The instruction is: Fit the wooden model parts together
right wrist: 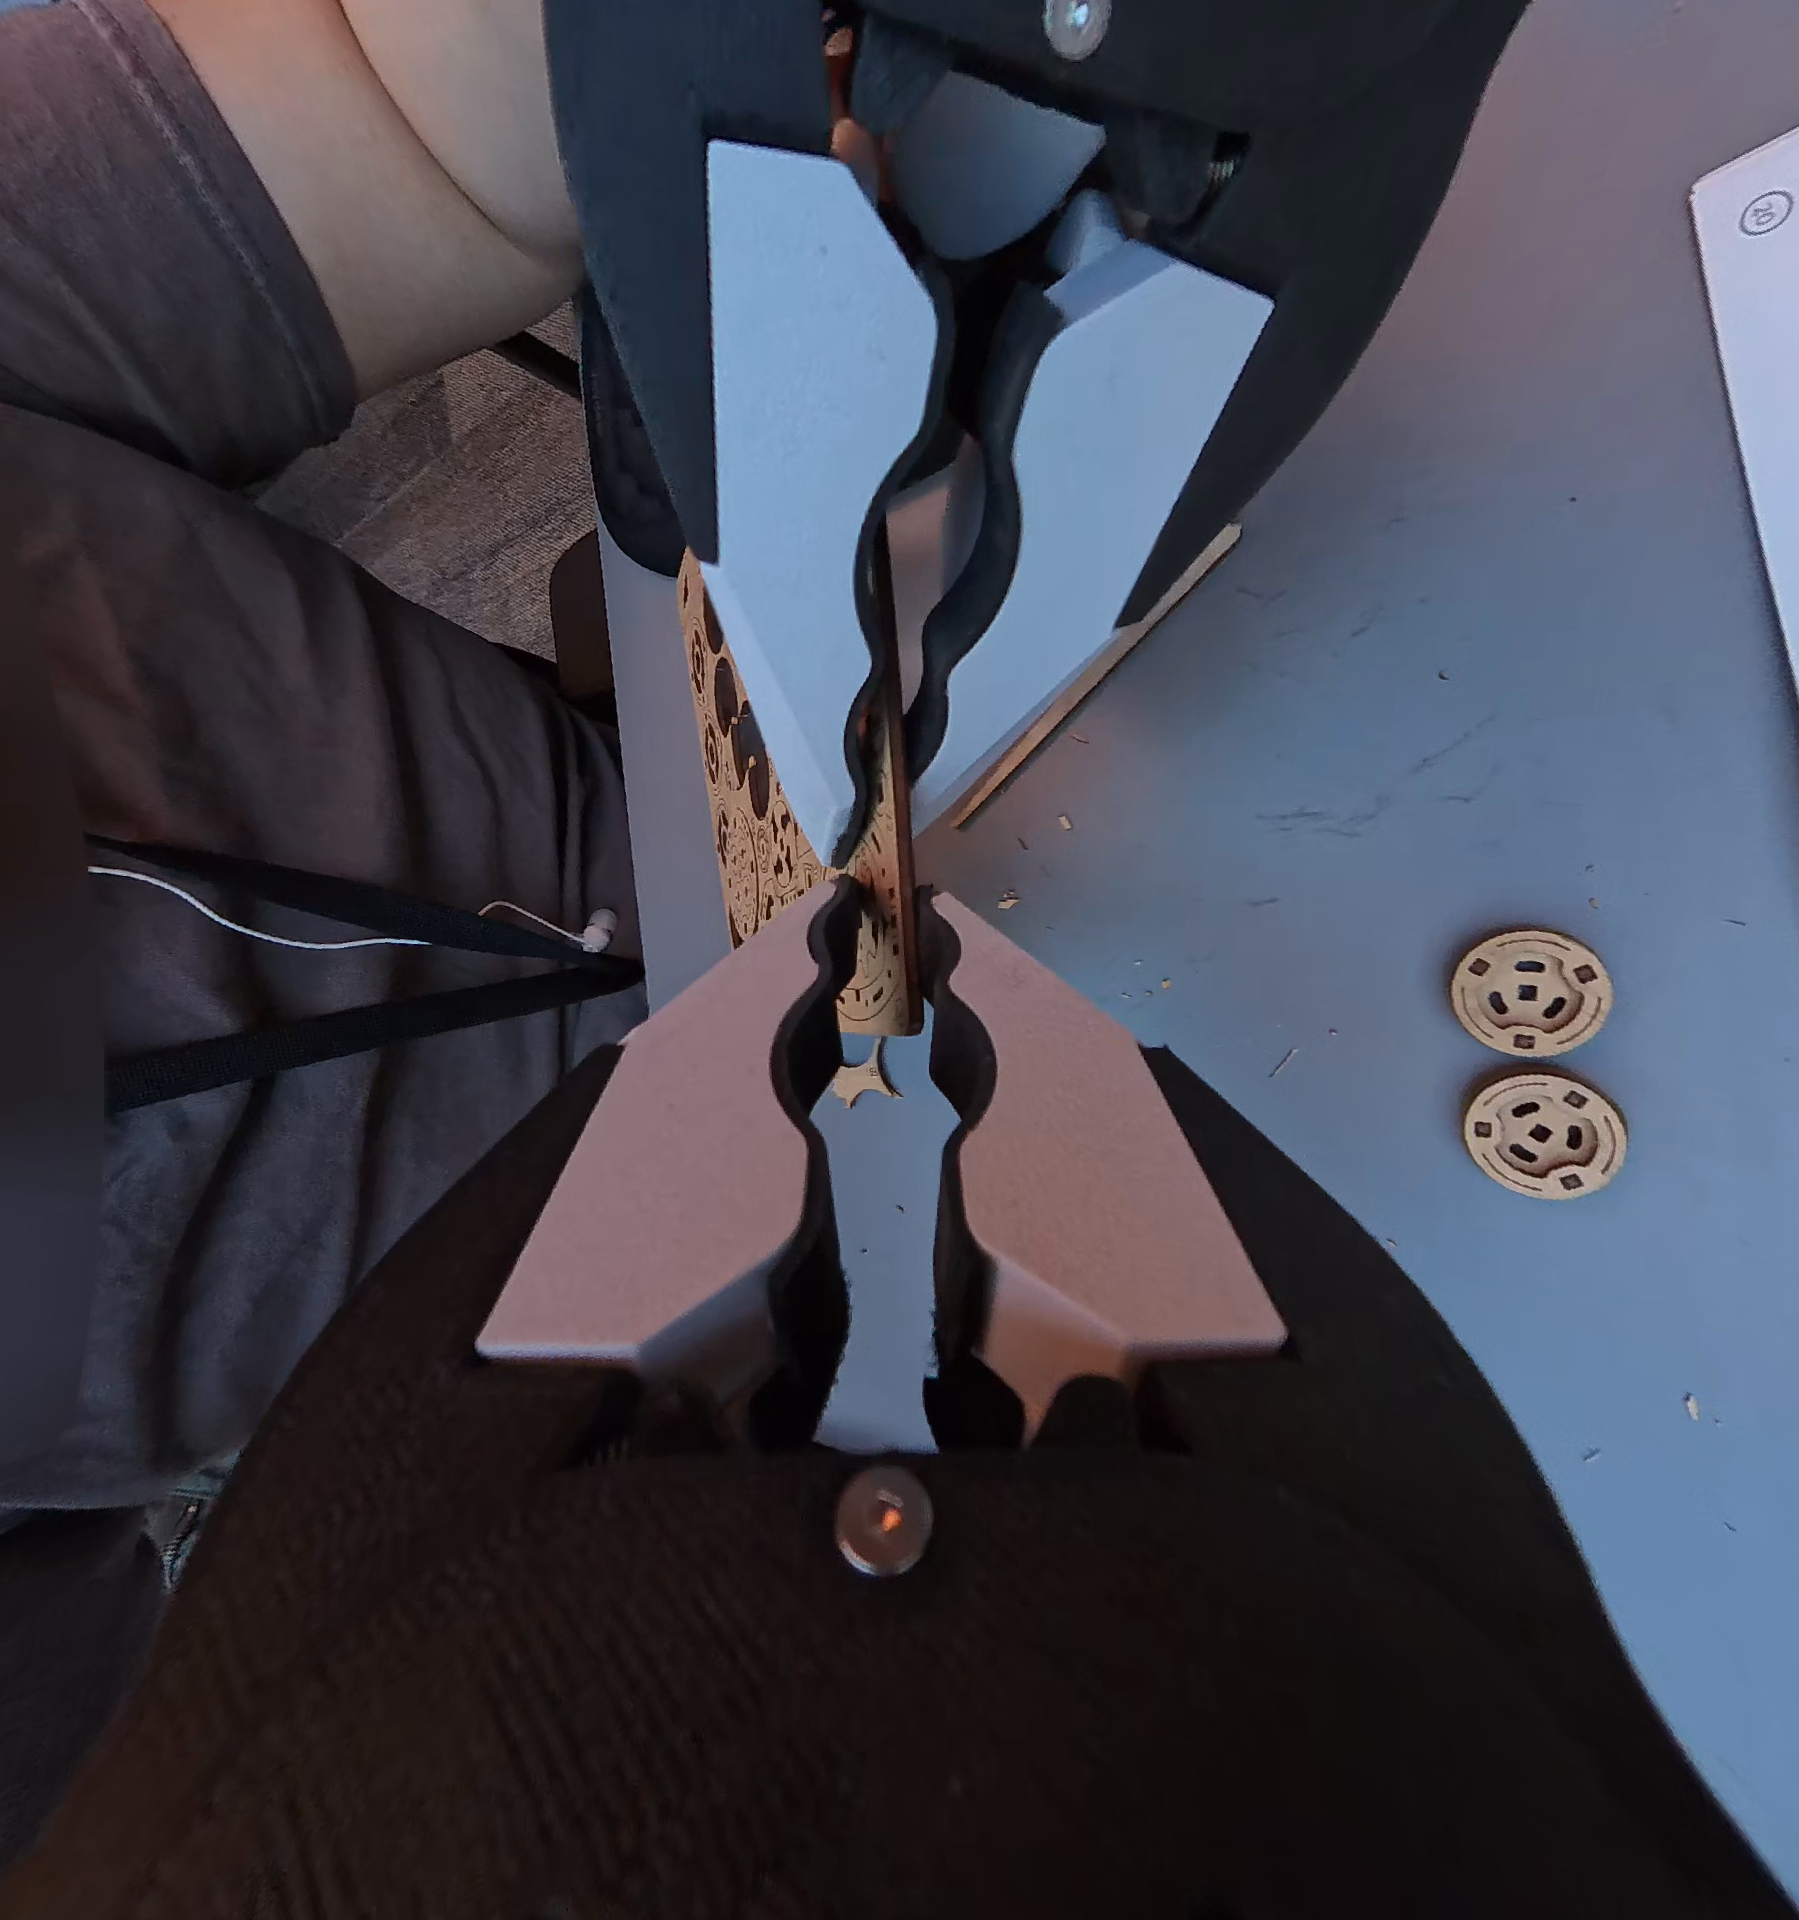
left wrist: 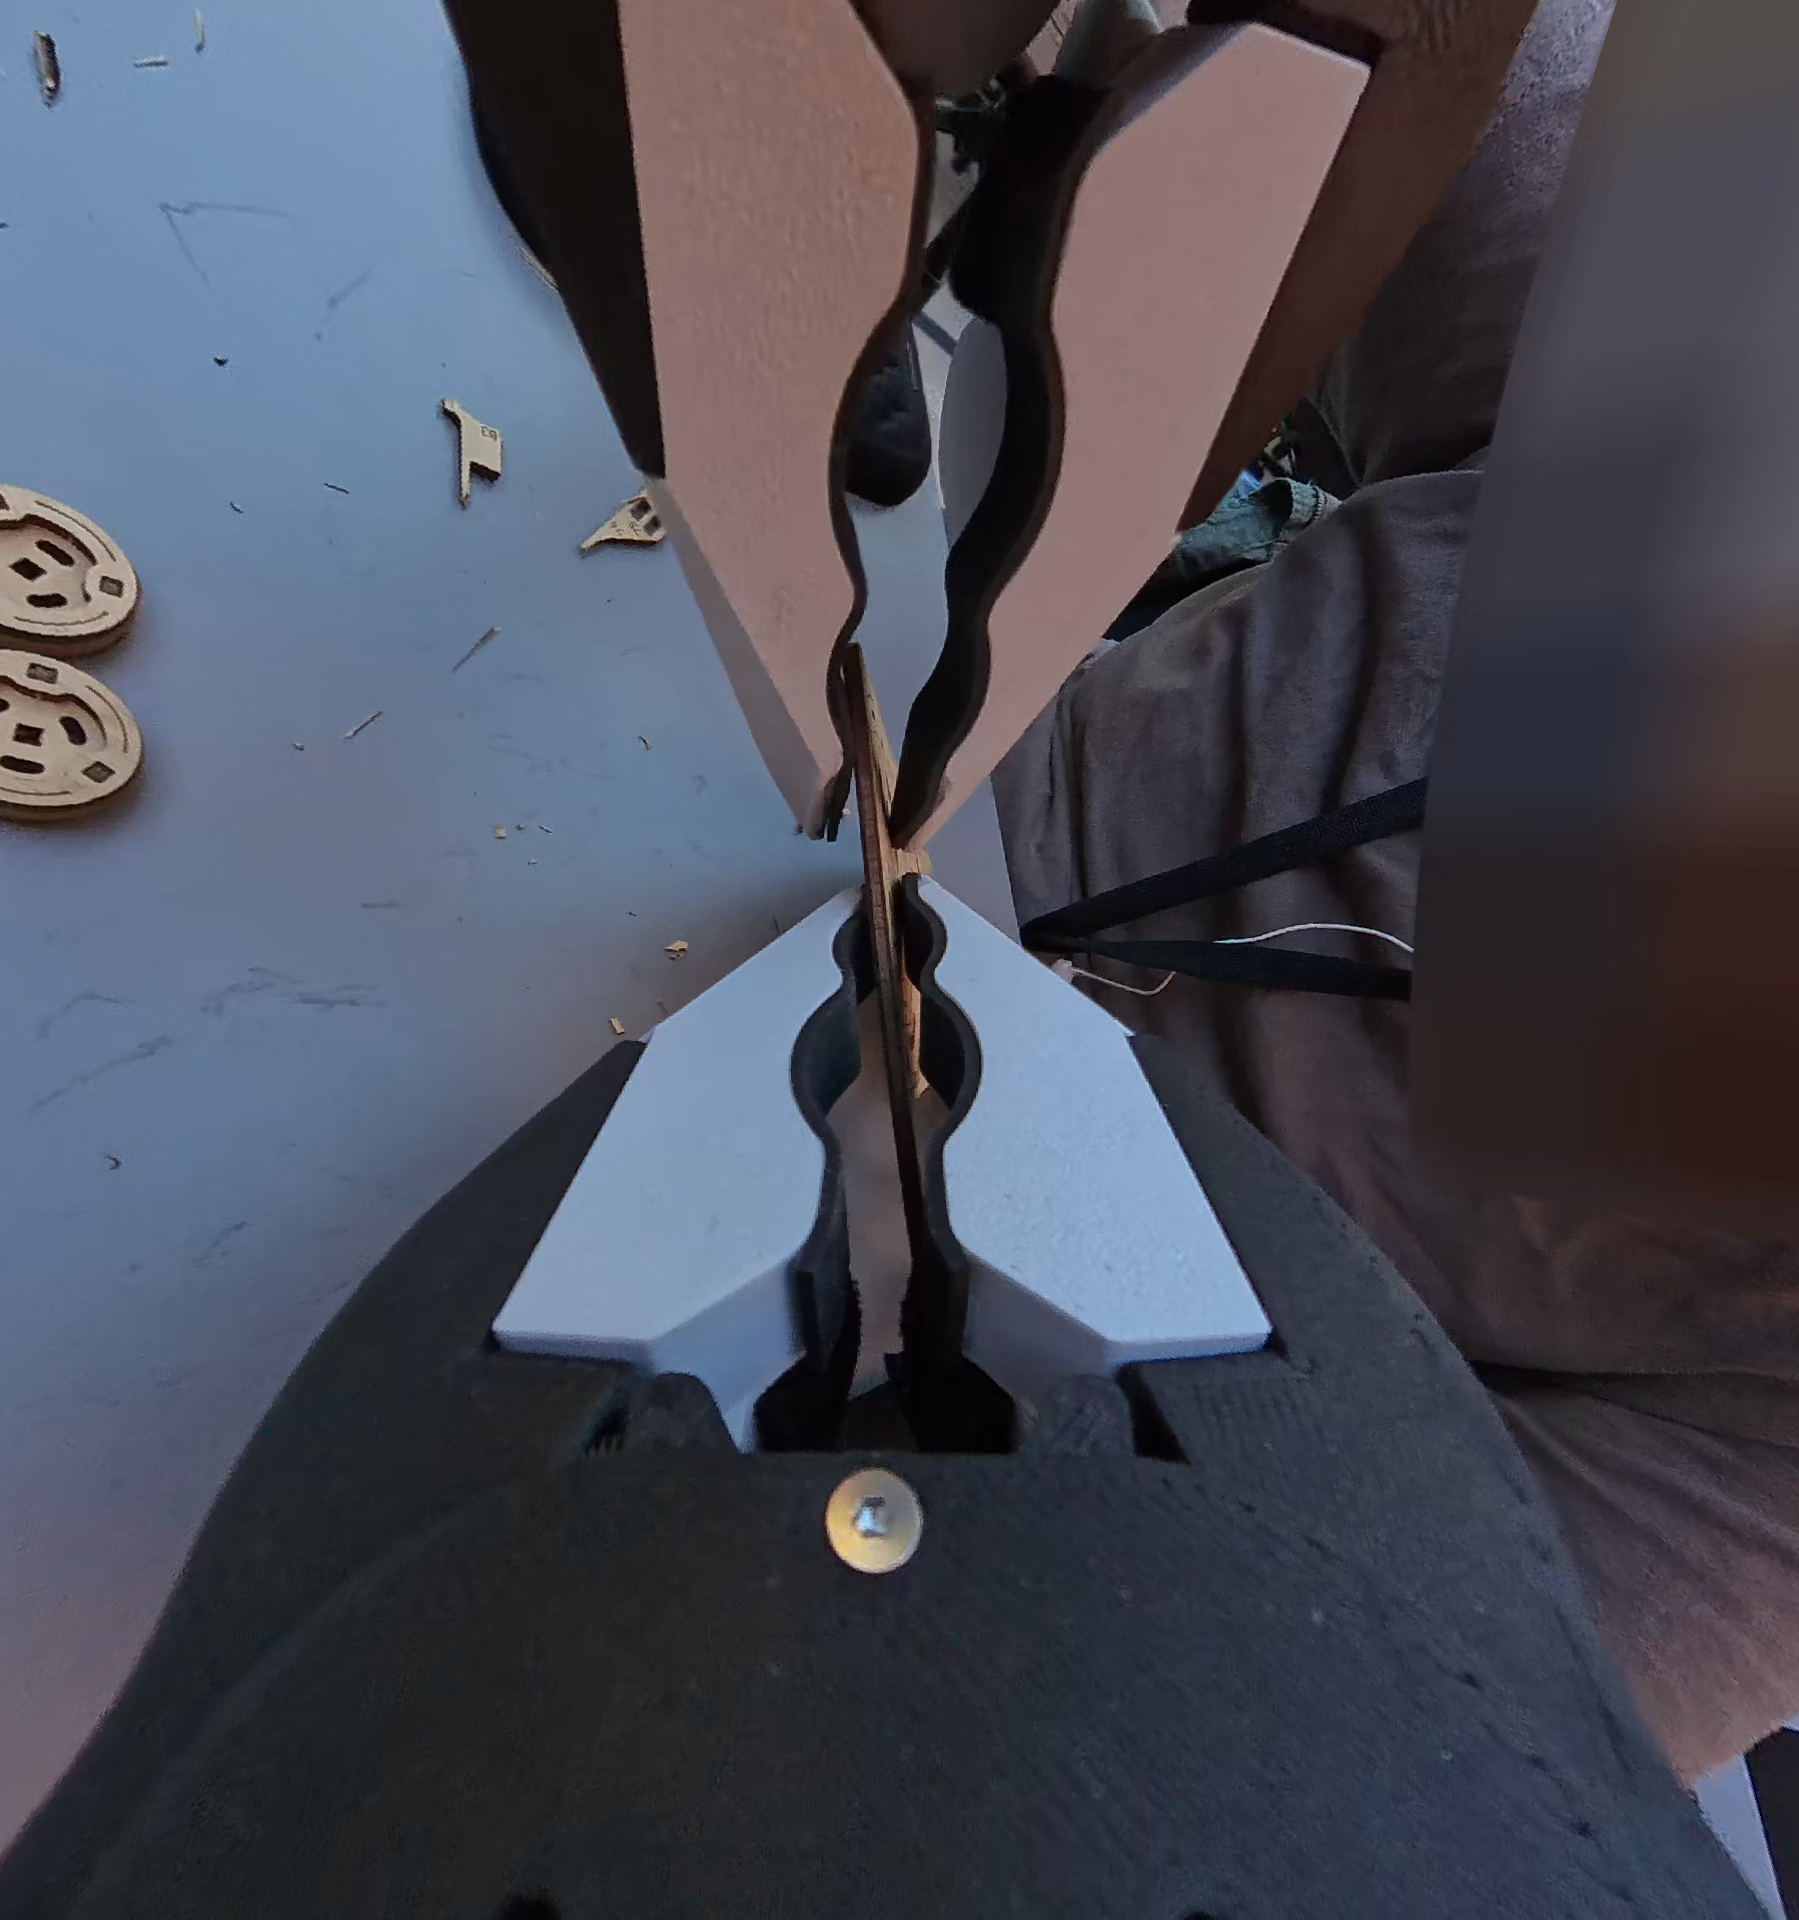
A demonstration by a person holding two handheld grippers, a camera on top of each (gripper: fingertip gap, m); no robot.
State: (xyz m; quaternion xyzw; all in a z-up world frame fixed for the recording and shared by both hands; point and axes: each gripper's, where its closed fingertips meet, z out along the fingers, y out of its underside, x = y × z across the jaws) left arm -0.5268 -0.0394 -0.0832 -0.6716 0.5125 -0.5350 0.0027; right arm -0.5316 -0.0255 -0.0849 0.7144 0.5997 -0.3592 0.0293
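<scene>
Holding a thin wooden sheet [left wrist: 879, 831] edge-on above the surface [left wrist: 251, 935], the left tongs [left wrist: 879, 904] are closed on it, meeting the right tongs tip to tip. From the right wrist, the right tongs [right wrist: 879, 894] pinch that sheet too; freeing a part likely needs a careful twist. 2 wooden discs [right wrist: 1534, 1060] lie nearby.

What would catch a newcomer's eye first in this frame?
Two hand-held grippers meet tip to tip at centre: the left hand-held gripper and the right hand-held gripper both pinch one thin wooden sheet edge-on. Beside them, two round wooden discs lie on the grey table among wood chips.
</scene>
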